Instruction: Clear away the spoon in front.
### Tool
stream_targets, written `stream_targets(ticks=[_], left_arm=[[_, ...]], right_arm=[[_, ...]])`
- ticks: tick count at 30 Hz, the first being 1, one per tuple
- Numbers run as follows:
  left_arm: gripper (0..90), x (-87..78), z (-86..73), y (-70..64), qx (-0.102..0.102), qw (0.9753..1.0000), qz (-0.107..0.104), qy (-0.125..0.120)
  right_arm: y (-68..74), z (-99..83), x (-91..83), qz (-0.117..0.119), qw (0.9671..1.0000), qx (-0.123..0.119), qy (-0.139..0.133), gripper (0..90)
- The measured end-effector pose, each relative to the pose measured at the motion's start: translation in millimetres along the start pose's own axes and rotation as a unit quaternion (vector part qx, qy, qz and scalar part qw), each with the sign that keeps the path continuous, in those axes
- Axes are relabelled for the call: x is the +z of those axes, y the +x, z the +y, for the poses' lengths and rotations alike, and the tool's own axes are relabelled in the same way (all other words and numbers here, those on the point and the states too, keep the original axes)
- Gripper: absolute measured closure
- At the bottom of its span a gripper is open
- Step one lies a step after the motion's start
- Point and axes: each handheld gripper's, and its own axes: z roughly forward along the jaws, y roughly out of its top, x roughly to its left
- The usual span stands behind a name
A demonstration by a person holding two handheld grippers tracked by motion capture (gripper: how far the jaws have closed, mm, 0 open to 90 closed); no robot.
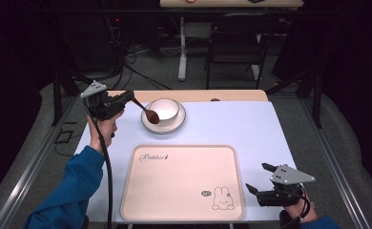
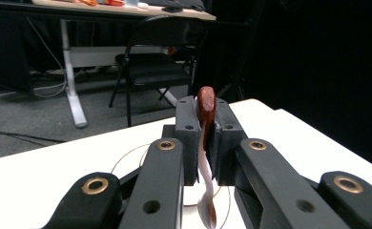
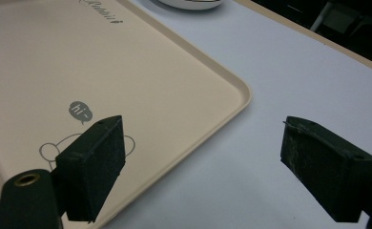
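— White table (image 1: 251,129) is the biggest thing, yes? What lies on it?

— Yes. On its near half lies a beige tray (image 1: 184,183), with the word "Rabbit" in one corner and a small rabbit drawing with a "hi" bubble in the opposite one. Behind the tray, at the far side of the table, a white bowl (image 1: 165,110) stands on a plate (image 1: 177,125).

— And the two grippers?

— The left gripper (image 1: 127,98) is held above the table, just to the left of the bowl. Its jaws are clenched on the handle of a brown spoon (image 1: 148,114). In the left gripper view the handle of the spoon stands up between the two pads, and the bowl is seen below.

— Where exactly is the spoon head?

— It hangs over the left rim of the bowl, tilted down. If it touches the rim, I cannot tell.

— The right gripper?

— The right gripper (image 1: 260,179) is near the right near corner of the tray. Its jaws are spread wide and hold nothing; one pad is over the tray edge, the other over the bare table.
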Motion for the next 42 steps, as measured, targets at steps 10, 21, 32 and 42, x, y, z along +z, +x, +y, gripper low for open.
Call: stream_targets(ticks=[10, 21, 32, 42], left_arm=[[84.3, -11.1, 3.1, -4.3, 0.014, 0.9983, -0.044, 0.036], [84.3, -21.5, -0.8, -4.9, 0.019, 0.9934, -0.083, 0.077], [84.3, -28.7, -12.0, -7.6, 0.03, 0.9848, -0.116, 0.126], [84.2, -24.9, -24.4, -12.1, 0.034, 0.9736, -0.151, 0.168]], right_arm=[[0.1, 0.2, 0.3, 0.001, 1.0, 0.001, 0.001, 14.3], [0.2, 0.3, 0.4, 0.001, 1.0, 0.0, 0.001, 14.3], [0.6, 0.5, 0.9, 0.002, 1.0, 0.001, 0.0, 14.3], [0.7, 0.6, 0.9, 0.002, 1.0, 0.0, 0.0, 14.3]])
